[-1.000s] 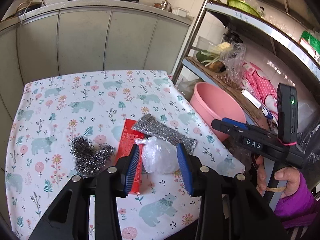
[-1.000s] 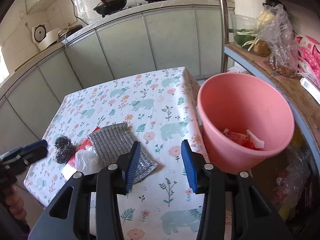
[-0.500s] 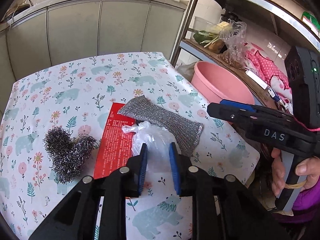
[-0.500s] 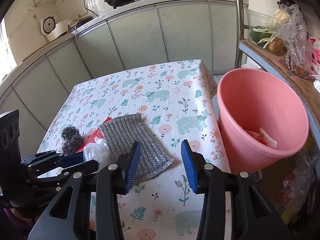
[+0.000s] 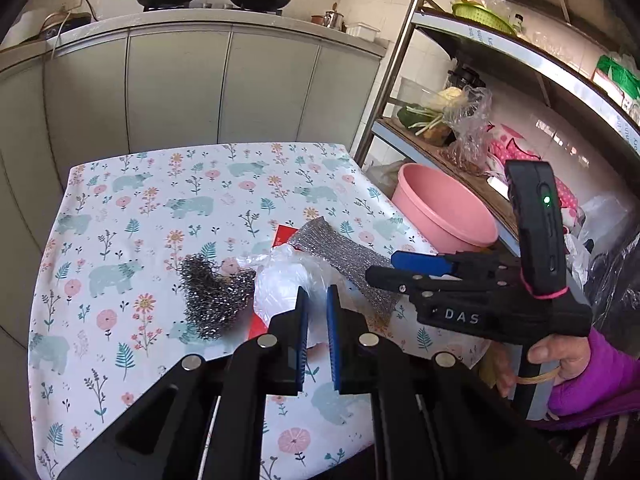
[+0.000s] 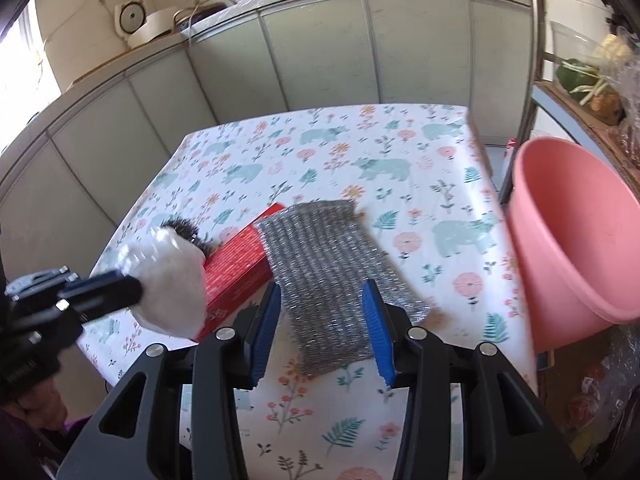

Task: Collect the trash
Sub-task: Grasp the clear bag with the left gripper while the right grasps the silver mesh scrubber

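Note:
My left gripper [image 5: 317, 322] is shut on a crumpled clear plastic bag [image 5: 286, 284], lifted off the table; the right wrist view shows the same bag [image 6: 172, 284] as a white blur at the left gripper's tips. Under it lie a red box [image 6: 236, 270], a steel wool ball [image 5: 214, 292] and a silver mesh scouring cloth [image 6: 332, 268]. My right gripper [image 6: 324, 330] stands open just above the near end of the cloth, nothing between its fingers. In the left wrist view the right gripper [image 5: 404, 266] hovers at the table's right edge.
A pink bucket [image 6: 576, 236] stands on the floor off the table's right edge, beside a metal shelf rack [image 5: 480, 76] with vegetables and bags. The floral tablecloth [image 5: 160, 216] covers the table. Grey cabinets [image 5: 180, 84] line the back wall.
The left gripper closed on the plastic bag and raised it off the table. The right gripper moved left, over the mesh cloth, away from the bucket.

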